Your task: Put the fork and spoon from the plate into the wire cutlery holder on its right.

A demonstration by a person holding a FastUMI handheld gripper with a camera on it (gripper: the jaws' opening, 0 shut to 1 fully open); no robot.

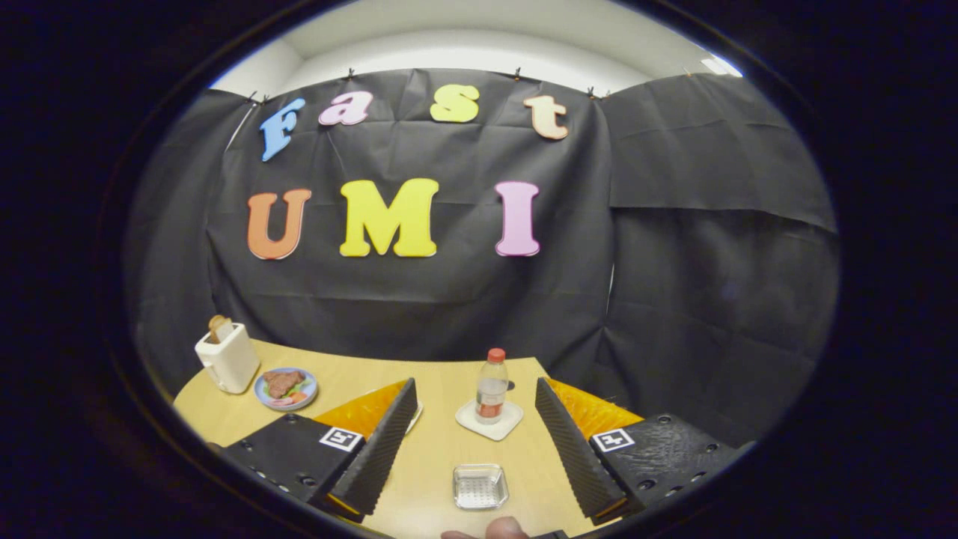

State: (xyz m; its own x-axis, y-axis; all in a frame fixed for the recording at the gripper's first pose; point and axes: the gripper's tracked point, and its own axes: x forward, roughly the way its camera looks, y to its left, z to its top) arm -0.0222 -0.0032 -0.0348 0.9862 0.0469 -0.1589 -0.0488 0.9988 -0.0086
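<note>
The gripper (475, 442) hangs above the near edge of the bench (441, 449), its two fingers (378, 442) spread wide and grasping nothing. My guess is that this is the approach, with no cutlery picked up yet.

Left to right on the bench: one white toaster (227, 358) with a slice standing in its slot, then just beside it one plate (285, 389) carrying what looks like meat and some salad. I cannot make out a fork or a spoon on that plate from here; it is small and far over, beyond the left finger. A pale rim peeks out behind the left finger, too hidden to name. Ahead, between the fingers, stands one bottle (491, 386) with a red cap on one white coaster (489, 421). Nearer, also between the fingers, sits one small square holder (480, 486) with a mesh bottom, empty as far as I can see. A fingertip (506, 528) shows at the very front.

To do this step well, I would swing the fingers left toward the plate, keep them wide, come in low along the cutlery's handle, and steer clear of the bottle, which looks easy to knock over.
</note>
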